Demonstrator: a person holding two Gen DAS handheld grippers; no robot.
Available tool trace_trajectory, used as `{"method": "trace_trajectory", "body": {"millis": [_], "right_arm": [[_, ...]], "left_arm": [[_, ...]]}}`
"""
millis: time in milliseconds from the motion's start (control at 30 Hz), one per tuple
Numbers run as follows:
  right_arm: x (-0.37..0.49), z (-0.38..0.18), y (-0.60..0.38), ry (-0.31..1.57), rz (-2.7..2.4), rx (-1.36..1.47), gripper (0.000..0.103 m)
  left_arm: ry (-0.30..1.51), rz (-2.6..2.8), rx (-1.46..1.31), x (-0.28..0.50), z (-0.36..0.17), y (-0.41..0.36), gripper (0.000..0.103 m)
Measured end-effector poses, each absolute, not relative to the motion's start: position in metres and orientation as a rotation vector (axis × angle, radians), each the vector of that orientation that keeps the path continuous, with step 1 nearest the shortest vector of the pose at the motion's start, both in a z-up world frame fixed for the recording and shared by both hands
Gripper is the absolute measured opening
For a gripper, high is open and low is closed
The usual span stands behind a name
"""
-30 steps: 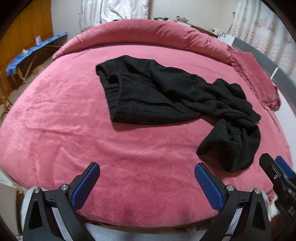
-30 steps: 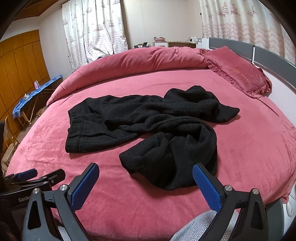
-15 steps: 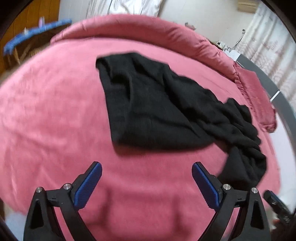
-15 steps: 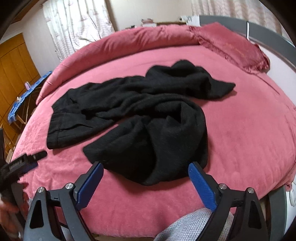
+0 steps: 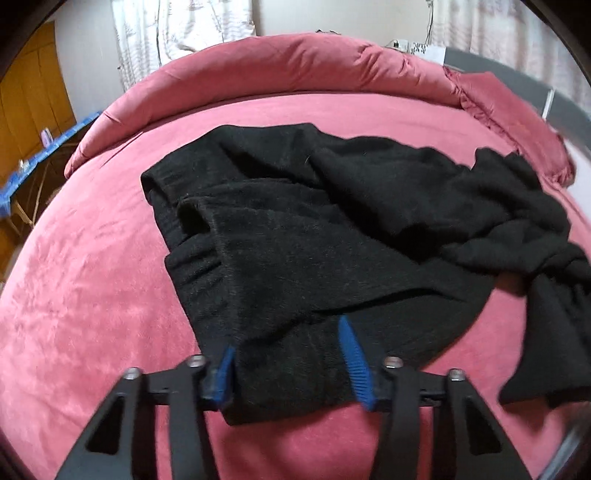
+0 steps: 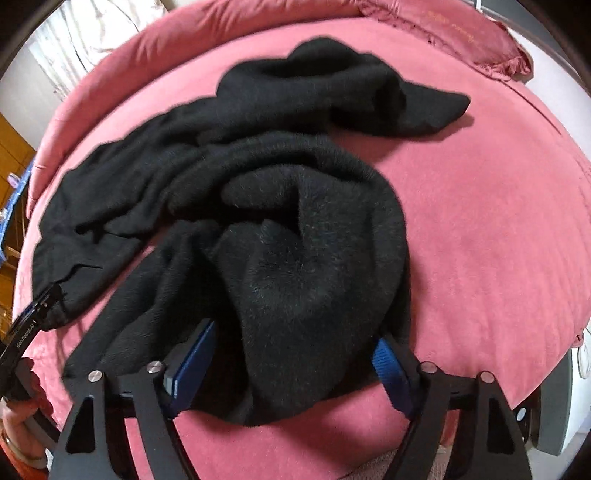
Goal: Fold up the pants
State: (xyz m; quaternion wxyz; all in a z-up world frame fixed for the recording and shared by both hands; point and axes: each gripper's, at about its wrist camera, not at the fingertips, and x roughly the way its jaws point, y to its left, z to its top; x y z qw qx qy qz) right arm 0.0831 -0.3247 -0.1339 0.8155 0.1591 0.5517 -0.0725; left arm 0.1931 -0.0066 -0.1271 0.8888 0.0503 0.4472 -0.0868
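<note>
Black fleece pants [image 5: 314,221] lie crumpled on a round pink bed [image 5: 92,295]. The waistband end is at the near left, the legs trail right in a bunched heap [image 6: 295,258]. My left gripper [image 5: 286,354] is open, its blue pads [image 5: 354,362] straddling the near waistband corner. My right gripper [image 6: 295,350] is open, its pads [image 6: 195,354] either side of the bunched leg end. The left gripper also shows at the left edge of the right wrist view [image 6: 37,314], touching the waistband.
A rolled pink bolster [image 5: 295,62] runs along the bed's far edge and a pink pillow [image 6: 454,33] lies at the far right. A grey headboard [image 5: 517,74], curtains and a blue ironing board [image 5: 44,147] stand beyond the bed.
Both grippers have moved forward and down onto the pants. Their jaws have narrowed and now straddle the cloth, left at the waistband, right at the leg end.
</note>
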Motion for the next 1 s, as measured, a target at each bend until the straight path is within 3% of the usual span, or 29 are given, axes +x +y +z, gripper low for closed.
{"method": "trace_trajectory", "body": {"millis": [33,100,167,200,300,500,1000], "right_arm": [[0.085,-0.137,-0.325,1.188,-0.165,0.325,0.078],[0.085,-0.144,-0.326,1.199,-0.172,0.304,0.055],[0.084,-0.151,-0.33,1.195,-0.158,0.33,0.045],[0.083,-0.153,-0.333,1.185,-0.148,0.355,0.034],[0.075,-0.147,-0.35,1.147,-0.112,0.431,0.018],[0.053,-0.102,-0.396,1.045,-0.141,0.315,0.009],[0.07,0.036,-0.474,0.764,-0.309,0.129,0.009]], "left_arm": [[0.941,-0.189,0.09,0.195,-0.131,-0.004,0.039],[0.948,-0.197,0.082,0.196,-0.136,-0.004,0.037],[0.94,-0.193,0.121,0.195,-0.136,-0.009,0.029],[0.94,-0.19,0.145,0.196,-0.136,-0.013,0.021],[0.953,-0.212,0.084,0.199,-0.126,-0.006,0.015],[0.9,-0.263,-0.021,0.192,-0.089,0.02,0.012],[0.803,-0.2,-0.241,0.165,-0.004,0.147,0.01]]}}
